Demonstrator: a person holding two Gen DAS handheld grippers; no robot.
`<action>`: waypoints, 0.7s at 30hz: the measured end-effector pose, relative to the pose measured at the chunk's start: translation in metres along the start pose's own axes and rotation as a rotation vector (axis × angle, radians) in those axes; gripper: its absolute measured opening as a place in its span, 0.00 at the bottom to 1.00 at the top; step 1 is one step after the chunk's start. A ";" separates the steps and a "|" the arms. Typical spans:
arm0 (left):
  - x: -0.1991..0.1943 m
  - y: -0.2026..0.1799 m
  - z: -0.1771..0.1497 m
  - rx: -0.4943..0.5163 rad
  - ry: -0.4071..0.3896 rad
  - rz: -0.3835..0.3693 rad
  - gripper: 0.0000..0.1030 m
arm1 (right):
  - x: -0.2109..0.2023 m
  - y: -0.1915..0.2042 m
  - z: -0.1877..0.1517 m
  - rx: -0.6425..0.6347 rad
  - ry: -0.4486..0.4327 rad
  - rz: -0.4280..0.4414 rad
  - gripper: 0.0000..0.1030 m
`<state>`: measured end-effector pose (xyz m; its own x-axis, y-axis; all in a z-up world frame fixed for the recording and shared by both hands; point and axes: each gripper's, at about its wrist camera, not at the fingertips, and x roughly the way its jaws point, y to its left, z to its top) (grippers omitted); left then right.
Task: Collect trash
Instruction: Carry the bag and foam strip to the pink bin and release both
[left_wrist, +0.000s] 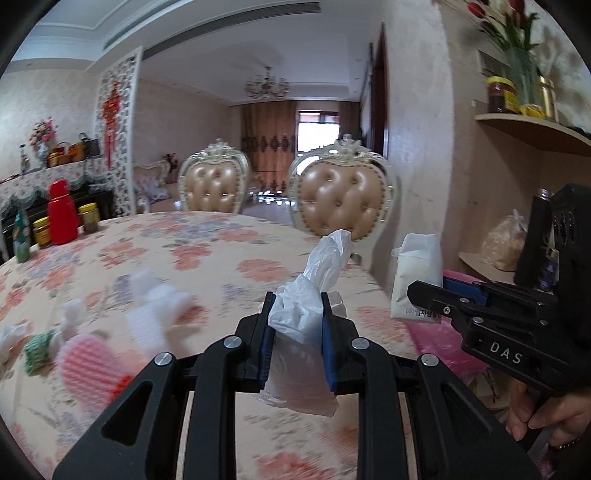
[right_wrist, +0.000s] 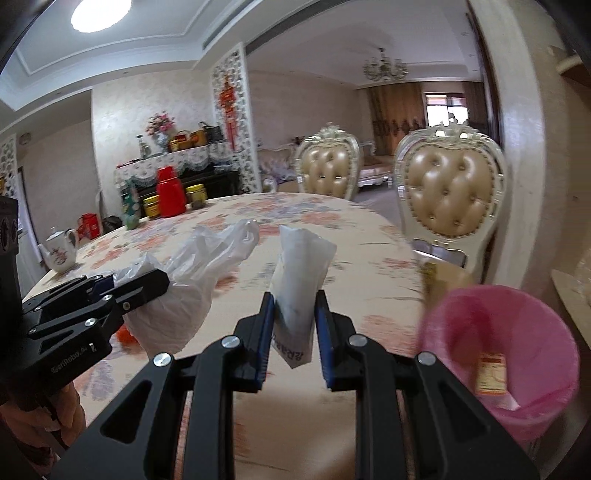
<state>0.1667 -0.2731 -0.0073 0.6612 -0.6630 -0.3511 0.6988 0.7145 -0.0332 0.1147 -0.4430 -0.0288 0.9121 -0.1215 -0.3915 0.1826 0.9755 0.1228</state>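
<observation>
My left gripper (left_wrist: 297, 301) is shut on a crumpled clear plastic bag (left_wrist: 310, 295) and holds it above the floral table; the bag also shows in the right wrist view (right_wrist: 192, 280). My right gripper (right_wrist: 294, 297) is shut on a white paper packet (right_wrist: 297, 280) with printed text, held upright above the table; the packet also shows in the left wrist view (left_wrist: 417, 277). A bin with a pink liner (right_wrist: 498, 350) stands low at the right, beside the table edge, with a small wrapper inside. More scraps lie on the table at the left: white foam pieces (left_wrist: 159, 299), a pink foam net (left_wrist: 88, 369) and a green one (left_wrist: 38, 350).
The table (left_wrist: 221, 251) has a floral cloth. A red flask (left_wrist: 62, 214) and jars stand at its far left, a white teapot (right_wrist: 59, 251) near its left edge. Two padded chairs (left_wrist: 343, 195) stand behind it. Shelves with jars (left_wrist: 535, 129) are at the right.
</observation>
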 end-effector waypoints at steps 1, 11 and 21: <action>0.003 -0.004 0.000 0.005 0.002 -0.009 0.21 | -0.001 -0.007 -0.001 0.007 0.000 -0.013 0.21; 0.049 -0.064 0.014 0.026 0.014 -0.182 0.21 | -0.032 -0.090 -0.012 0.070 -0.012 -0.200 0.21; 0.108 -0.143 0.027 0.033 0.070 -0.390 0.21 | -0.063 -0.169 -0.034 0.151 0.012 -0.376 0.21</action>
<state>0.1450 -0.4529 -0.0155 0.3255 -0.8654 -0.3808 0.9029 0.4041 -0.1464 0.0142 -0.5942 -0.0563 0.7671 -0.4619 -0.4451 0.5557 0.8252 0.1013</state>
